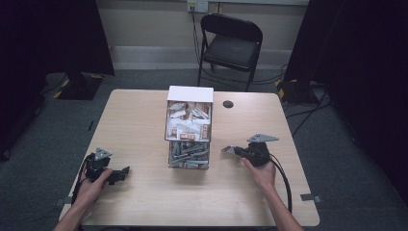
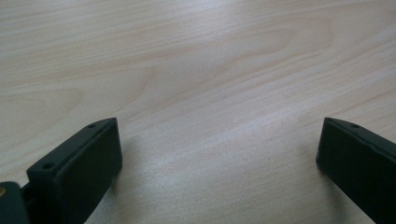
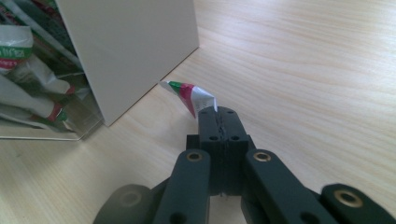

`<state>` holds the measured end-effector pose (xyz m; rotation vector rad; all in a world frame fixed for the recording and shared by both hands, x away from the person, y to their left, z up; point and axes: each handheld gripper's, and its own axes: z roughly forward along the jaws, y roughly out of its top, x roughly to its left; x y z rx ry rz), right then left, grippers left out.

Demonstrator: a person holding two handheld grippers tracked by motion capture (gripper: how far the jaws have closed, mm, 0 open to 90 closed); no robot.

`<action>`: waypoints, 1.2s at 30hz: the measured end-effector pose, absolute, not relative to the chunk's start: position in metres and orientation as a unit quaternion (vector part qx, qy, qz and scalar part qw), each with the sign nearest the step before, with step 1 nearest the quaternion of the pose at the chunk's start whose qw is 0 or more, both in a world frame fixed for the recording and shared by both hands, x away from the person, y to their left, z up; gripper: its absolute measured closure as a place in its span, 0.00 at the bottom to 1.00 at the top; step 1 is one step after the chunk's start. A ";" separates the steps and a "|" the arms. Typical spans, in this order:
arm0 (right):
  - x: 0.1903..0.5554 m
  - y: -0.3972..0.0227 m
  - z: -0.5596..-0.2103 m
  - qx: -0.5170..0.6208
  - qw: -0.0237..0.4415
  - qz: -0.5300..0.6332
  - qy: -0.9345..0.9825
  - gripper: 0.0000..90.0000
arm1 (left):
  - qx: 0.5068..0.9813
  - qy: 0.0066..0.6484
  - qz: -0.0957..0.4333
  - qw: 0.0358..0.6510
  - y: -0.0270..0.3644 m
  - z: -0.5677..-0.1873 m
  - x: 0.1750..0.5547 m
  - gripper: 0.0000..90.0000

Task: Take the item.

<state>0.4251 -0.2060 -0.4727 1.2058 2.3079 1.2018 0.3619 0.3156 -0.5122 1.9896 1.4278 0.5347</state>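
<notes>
A two-part box [image 1: 189, 126] stands at the table's middle: a white compartment with brown-and-white sachets at the back, a clear compartment with green-and-white sachets [image 1: 188, 155] at the front. My right gripper [image 1: 231, 150] hovers just right of the clear compartment, shut on a red, green and white sachet [image 3: 189, 94] that sticks out past the closed jaws toward the box's white wall [image 3: 130, 51]. My left gripper [image 1: 123, 172] rests near the table's front left, open, with bare wood between its fingers [image 2: 81, 163].
A black folding chair [image 1: 230, 45] stands beyond the table's far edge. A small dark round spot [image 1: 228, 104] sits on the table behind the box. Cables trail from both grippers toward the front edge. Bare wood surrounds the box.
</notes>
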 end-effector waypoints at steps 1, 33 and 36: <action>0.425 -0.205 -0.473 0.417 0.135 0.414 0.798 1.00 | 0.754 0.541 0.203 0.312 0.316 -0.512 0.362 0.00; 0.435 -0.192 -0.491 0.416 0.116 0.420 0.798 0.98 | 0.754 0.541 0.202 0.312 0.316 -0.512 0.362 0.00; 0.436 -0.189 -0.493 0.414 0.115 0.415 0.801 0.97 | 0.754 0.541 0.202 0.312 0.316 -0.512 0.362 0.00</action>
